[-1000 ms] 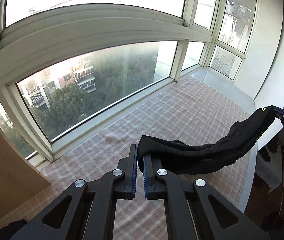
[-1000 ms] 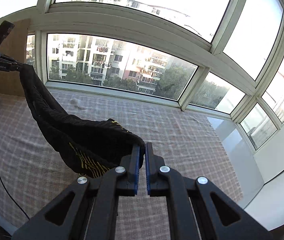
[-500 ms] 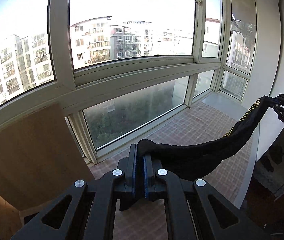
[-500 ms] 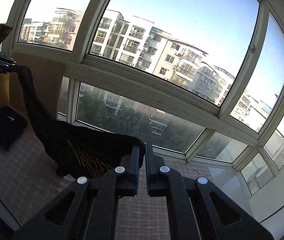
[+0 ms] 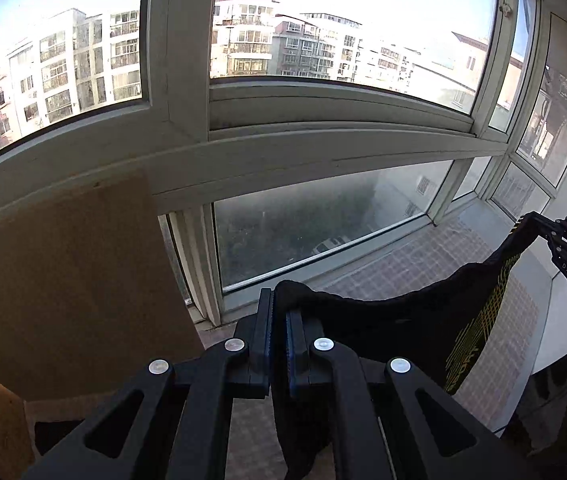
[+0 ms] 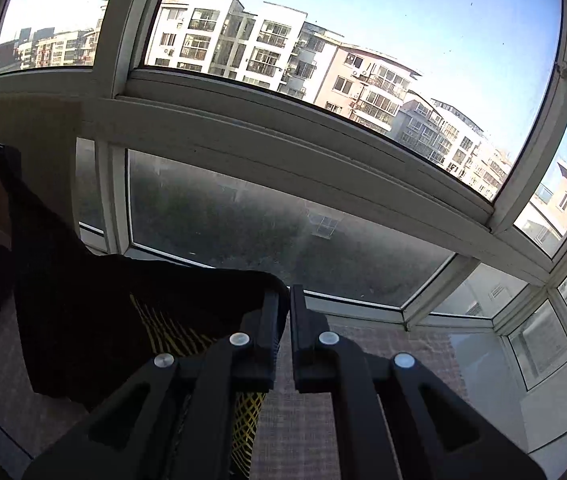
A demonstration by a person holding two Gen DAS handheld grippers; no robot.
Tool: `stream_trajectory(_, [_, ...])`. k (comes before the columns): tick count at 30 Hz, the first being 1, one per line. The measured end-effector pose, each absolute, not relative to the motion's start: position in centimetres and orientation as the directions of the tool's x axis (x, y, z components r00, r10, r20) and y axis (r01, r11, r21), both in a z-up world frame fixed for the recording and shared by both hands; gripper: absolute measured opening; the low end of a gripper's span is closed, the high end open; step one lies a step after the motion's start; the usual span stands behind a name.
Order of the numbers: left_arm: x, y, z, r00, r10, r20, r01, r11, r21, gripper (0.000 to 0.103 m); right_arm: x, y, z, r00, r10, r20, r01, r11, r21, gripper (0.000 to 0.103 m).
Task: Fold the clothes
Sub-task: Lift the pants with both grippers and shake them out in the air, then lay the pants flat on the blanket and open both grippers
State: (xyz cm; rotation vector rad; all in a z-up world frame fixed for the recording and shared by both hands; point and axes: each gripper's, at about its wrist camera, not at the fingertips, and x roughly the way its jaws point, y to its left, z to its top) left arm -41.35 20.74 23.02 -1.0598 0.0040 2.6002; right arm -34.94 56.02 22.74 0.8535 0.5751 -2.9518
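both tongs, left (image 5: 277,320) and right (image 6: 286,312), clench the black garment (image 5: 403,320), stretched lengthwise between them.

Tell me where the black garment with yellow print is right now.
The black garment hangs in the air, stretched between the left hand-held gripper and right hand-held gripper, above the checked cloth by the window.
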Motion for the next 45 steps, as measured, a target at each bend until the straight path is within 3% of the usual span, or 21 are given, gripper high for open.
stream_trajectory(6, [-36.5,19.1,30.2,-0.789,0.312,-0.529,-0.332,-0.941,-0.06,0.005,-32.5,56.1,28.9,-0.917,0.049,-0.396,0.086,-0.945,-0.315,0.005])
stream_trajectory(10, [-30.0,16.7,28.2,-0.791,0.309,-0.528,-0.351,-0.936,-0.021,0.007,-28.0,55.2,25.5,-0.896,-0.034,-0.443,0.174,-0.944,-0.279,0.005])
stream_trajectory(17, [-16.3,15.1,13.3,-0.753,0.202,-0.626,-0.294,-0.955,0.047,0.007,-19.2,50.7,9.6,-0.773,-0.14,-0.619,0.326,-0.924,-0.199,0.005])
stream_trajectory(22, [-10.2,15.4,-2.2,-0.516,0.278,-0.81,-0.298,-0.945,-0.134,0.007,-13.7,49.9,-2.9,-0.612,-0.134,-0.779,0.347,-0.931,-0.113,0.005])
stream_trajectory(26, [-7.9,15.3,-10.6,-0.357,0.325,-0.876,-0.243,-0.938,-0.249,0.007,-11.9,50.5,-9.2,-0.5,-0.109,-0.859,0.317,-0.946,-0.064,0.005])
stream_trajectory(29, [-7.4,14.9,-11.9,-0.339,0.331,-0.881,-0.215,-0.939,-0.27,0.007,-11.0,51.0,-11.6,-0.455,-0.092,-0.886,0.295,-0.954,-0.052,0.005])
stream_trajectory(39, [-5.1,16.0,-9.2,-0.377,0.357,-0.855,-0.28,-0.923,-0.262,0.007,-8.0,52.7,-8.1,-0.528,-0.072,-0.846,0.272,-0.958,-0.088,0.005])
stream_trajectory(45, [-5.5,15.3,-11.9,-0.319,0.373,-0.871,-0.225,-0.923,-0.313,0.007,-8.5,53.1,-12.4,-0.419,-0.046,-0.907,0.28,-0.957,-0.081,0.005])
